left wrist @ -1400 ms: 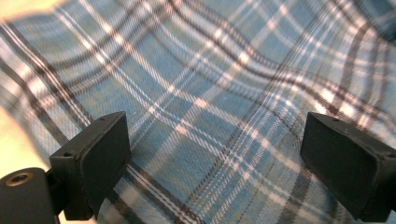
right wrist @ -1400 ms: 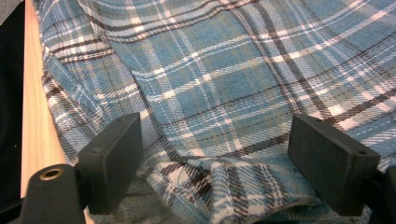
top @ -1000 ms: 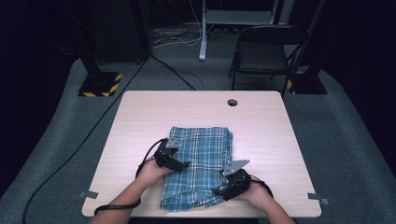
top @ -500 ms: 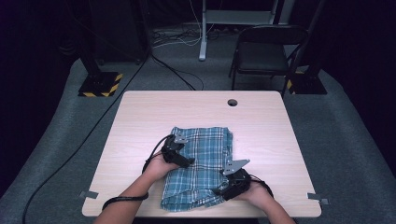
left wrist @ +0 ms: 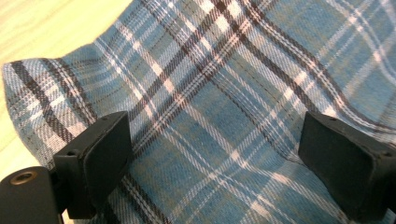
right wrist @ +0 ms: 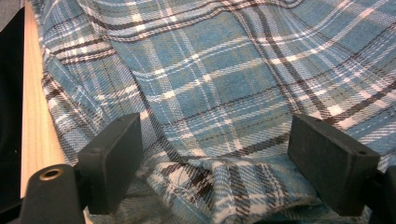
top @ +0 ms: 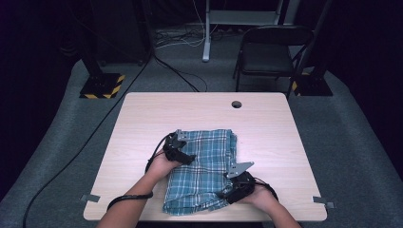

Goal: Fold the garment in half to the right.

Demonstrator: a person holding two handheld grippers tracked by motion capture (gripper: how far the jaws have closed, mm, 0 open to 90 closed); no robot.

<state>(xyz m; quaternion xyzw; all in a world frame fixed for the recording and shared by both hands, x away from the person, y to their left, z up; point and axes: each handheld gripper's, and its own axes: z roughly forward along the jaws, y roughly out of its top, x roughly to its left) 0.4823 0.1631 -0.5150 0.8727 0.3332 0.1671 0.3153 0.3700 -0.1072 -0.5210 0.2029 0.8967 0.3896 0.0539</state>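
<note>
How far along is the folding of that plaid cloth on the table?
The blue plaid cloth already lies folded into a narrow stack on the wooden table. The left gripper and right gripper hover over it with jaws open. A further fold probably remains.

Kind of place: a recording studio or lab set up for filming tabletop work, not a home.
Walls: black backdrop closes off the top and both sides of the high view.
Floor: grey carpet [top: 62, 142], lit mainly around the table.
Centre: a plain light wooden table [top: 266, 123] with a round cable hole [top: 236, 104].
Upper left: a stand base marked with yellow and black hazard stripes [top: 102, 86].
Upper right: a black folding chair [top: 272, 54].
Top centre: loose cables [top: 178, 38] beside a grey metal stand [top: 207, 33].
</note>
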